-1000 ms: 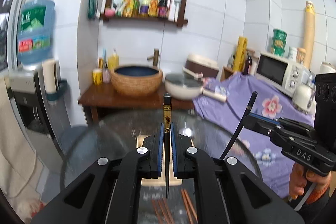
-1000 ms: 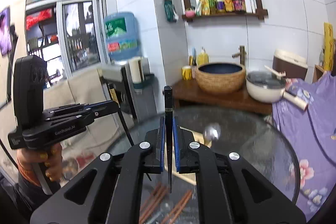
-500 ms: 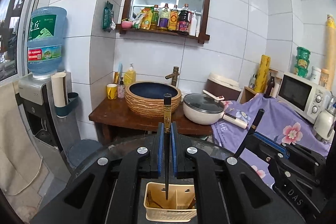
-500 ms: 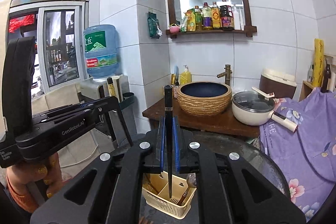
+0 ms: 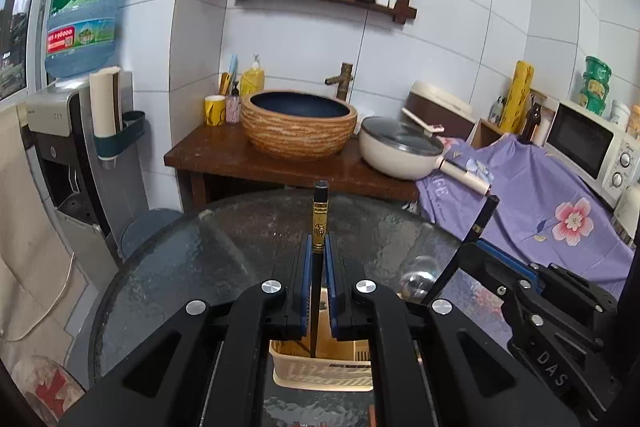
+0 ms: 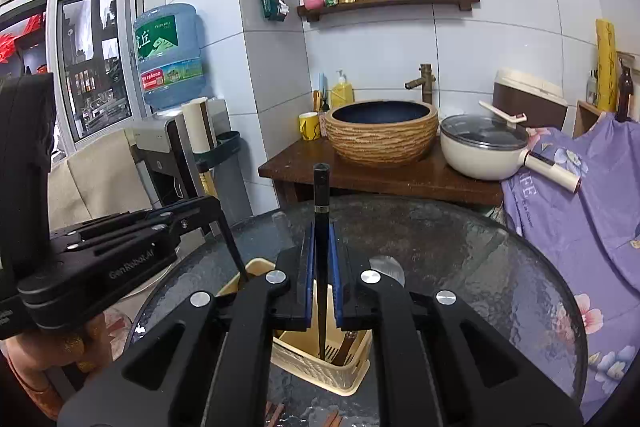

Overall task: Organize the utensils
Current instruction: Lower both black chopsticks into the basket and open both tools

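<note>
My left gripper [image 5: 319, 247] is shut on a black chopstick with a gold band [image 5: 319, 223], held upright with its tip down inside the cream slotted utensil basket [image 5: 320, 375] on the round glass table [image 5: 224, 255]. My right gripper [image 6: 320, 239] is shut on a second black chopstick [image 6: 321, 195], and its tip also hangs inside the basket [image 6: 320, 367]. In the left wrist view the right gripper [image 5: 472, 247] stands to the right with its chopstick [image 5: 482, 219] slanting up. In the right wrist view the left gripper [image 6: 208, 211] is at the left, held by a hand [image 6: 24, 359].
Brown chopsticks [image 6: 276, 415] lie on the glass near the front edge. A metal spoon bowl [image 5: 416, 281] sits right of the basket. Behind the table stand a wooden counter with a woven basin [image 5: 298, 123], a lidded pan [image 5: 400, 151], a water dispenser [image 5: 80, 131] and a purple floral cloth [image 5: 540, 203].
Both grippers have sunk and moved forward with their chopsticks; the tips now hang inside the basket, which sits closer under the jaws. The loose chopsticks on the glass have slipped to the bottom edge.
</note>
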`<move>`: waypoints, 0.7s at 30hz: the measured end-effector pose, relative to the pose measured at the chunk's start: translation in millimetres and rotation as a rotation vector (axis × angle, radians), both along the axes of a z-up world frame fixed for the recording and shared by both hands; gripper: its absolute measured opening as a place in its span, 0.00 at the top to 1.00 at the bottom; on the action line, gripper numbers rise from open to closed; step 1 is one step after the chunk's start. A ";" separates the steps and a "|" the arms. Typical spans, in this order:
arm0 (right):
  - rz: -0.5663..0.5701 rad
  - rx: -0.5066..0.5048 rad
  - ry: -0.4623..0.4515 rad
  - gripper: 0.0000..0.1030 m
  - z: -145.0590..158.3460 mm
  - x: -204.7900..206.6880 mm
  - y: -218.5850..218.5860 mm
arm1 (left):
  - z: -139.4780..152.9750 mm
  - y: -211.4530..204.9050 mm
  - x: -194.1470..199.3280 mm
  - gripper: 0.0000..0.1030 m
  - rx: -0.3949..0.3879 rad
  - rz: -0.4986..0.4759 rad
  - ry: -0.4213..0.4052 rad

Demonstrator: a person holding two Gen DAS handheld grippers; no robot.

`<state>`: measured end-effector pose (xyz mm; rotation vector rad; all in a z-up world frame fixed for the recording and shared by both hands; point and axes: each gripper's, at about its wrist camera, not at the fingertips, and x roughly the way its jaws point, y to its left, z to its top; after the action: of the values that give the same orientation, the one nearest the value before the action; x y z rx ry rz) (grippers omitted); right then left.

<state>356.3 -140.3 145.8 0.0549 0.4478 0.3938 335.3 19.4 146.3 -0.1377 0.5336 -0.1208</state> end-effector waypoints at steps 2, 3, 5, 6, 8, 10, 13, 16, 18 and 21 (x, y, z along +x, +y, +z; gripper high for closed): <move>-0.003 0.000 0.013 0.92 -7.0 2.6 -0.5 | -8.6 1.7 3.1 0.96 -0.002 0.004 0.017; -0.004 -0.002 0.018 0.92 -9.1 4.2 -0.1 | -11.8 2.8 4.5 0.96 -0.002 0.004 0.023; -0.006 -0.005 0.025 0.92 -12.7 4.6 0.4 | -16.6 3.4 6.3 0.96 -0.001 0.005 0.034; -0.012 -0.004 0.023 0.92 -14.3 4.9 -0.2 | -18.3 3.8 7.0 0.96 -0.001 0.007 0.037; -0.018 0.000 0.019 0.92 -15.5 4.8 -1.4 | -21.1 4.0 7.3 0.96 -0.001 0.008 0.041; -0.023 0.006 0.016 0.92 -16.0 3.4 -3.0 | -22.0 5.1 5.0 0.96 -0.005 0.004 0.036; -0.031 -0.005 0.005 0.87 -17.5 1.4 -3.6 | -20.9 5.4 -2.1 0.95 -0.007 0.004 0.012; -0.051 0.013 -0.010 0.40 -20.1 -2.9 -8.5 | -19.8 8.4 -13.3 0.80 -0.016 0.008 -0.007; -0.072 0.025 -0.043 0.38 -19.1 -9.3 -13.5 | -18.2 13.2 -24.9 0.56 -0.025 0.020 -0.039; -0.093 -0.013 -0.104 0.33 -17.6 -22.9 -15.6 | -15.7 21.1 -45.7 0.33 -0.038 0.049 -0.104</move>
<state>333.5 -155.9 128.2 0.0427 0.3436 0.3011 289.6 40.5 130.6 -0.1805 0.4242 -0.0897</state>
